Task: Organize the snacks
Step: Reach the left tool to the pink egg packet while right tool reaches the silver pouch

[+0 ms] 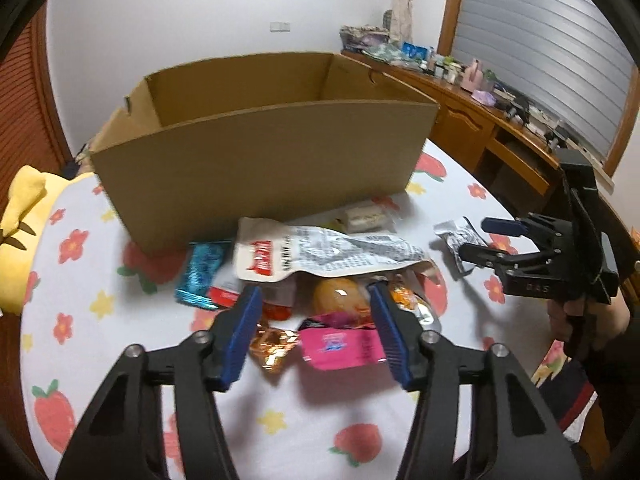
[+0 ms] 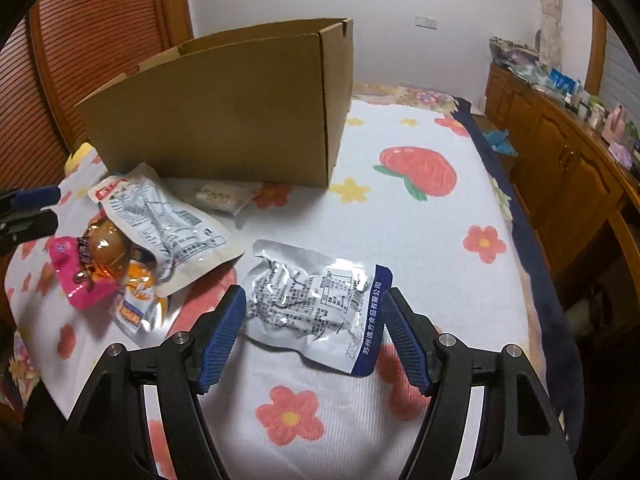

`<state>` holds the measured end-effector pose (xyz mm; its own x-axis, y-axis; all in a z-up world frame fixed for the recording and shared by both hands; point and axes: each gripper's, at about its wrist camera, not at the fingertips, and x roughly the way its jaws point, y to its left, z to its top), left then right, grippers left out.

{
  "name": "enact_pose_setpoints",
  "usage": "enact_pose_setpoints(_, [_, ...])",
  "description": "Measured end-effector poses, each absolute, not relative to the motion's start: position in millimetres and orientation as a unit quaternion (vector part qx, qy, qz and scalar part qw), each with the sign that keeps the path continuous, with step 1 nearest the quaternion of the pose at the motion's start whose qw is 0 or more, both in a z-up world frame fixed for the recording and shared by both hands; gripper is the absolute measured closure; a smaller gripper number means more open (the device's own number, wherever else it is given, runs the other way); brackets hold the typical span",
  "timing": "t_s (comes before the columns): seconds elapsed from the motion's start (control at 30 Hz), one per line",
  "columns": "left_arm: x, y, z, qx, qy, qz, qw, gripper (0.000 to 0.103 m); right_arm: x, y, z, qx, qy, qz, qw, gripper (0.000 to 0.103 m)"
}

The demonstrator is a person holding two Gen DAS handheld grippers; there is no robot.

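Note:
An open cardboard box [image 1: 260, 168] [image 2: 224, 120] stands on the bed cover, with a pile of snacks in front of it. My left gripper [image 1: 316, 308] is open, low over the pile. Between its fingers lie a pink packet [image 1: 340, 346], an orange-brown round snack [image 1: 338, 296] and a gold-wrapped candy [image 1: 274, 344]. A white pouch with a red label [image 1: 320, 252] [image 2: 160, 216] and a blue packet [image 1: 202, 272] lie beyond. My right gripper [image 2: 314, 294] [image 1: 476, 238] is open with a silver packet [image 2: 316, 304] flat between its fingers, the pads apart from it.
The cover [image 2: 400, 220] is white with strawberries and flowers. A small pale wrapped snack [image 2: 218, 196] lies by the box. A yellow plush [image 1: 20, 216] sits at the left, and a cluttered wooden dresser [image 2: 560, 168] runs along the bed's right side. A hand [image 1: 580, 320] holds the right gripper.

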<state>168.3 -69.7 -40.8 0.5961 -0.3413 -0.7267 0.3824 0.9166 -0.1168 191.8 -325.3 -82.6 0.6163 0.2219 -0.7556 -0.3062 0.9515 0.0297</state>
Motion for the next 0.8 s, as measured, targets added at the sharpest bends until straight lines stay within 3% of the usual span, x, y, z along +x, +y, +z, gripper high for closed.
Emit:
enact_pose_setpoints(0.13, [170, -88, -47, 0.044, 0.412, -0.218, 0.883, 0.063, 196, -327, -88, -0.048, 0.410, 0.145, 0.899, 0.028])
enact_pose_setpoints(0.27, [174, -100, -53, 0.062, 0.426, -0.216, 0.876, 0.063, 195, -331, -89, -0.039, 0.404, 0.146, 0.902, 0.027])
enact_pose_setpoints(0.47, [190, -101, -65, 0.069, 0.453, -0.192, 0.868, 0.054, 197, -332, -90, -0.029, 0.400, 0.150, 0.904, 0.026])
enact_pose_setpoints(0.73, [198, -100, -83, 0.074, 0.473, -0.180, 0.859, 0.052, 195, -330, -93, -0.032, 0.397, 0.143, 0.906, 0.025])
enact_pose_setpoints(0.8, [197, -100, -83, 0.077, 0.471, -0.183, 0.859, 0.056, 193, -327, -93, -0.040, 0.396, 0.141, 0.906, 0.025])
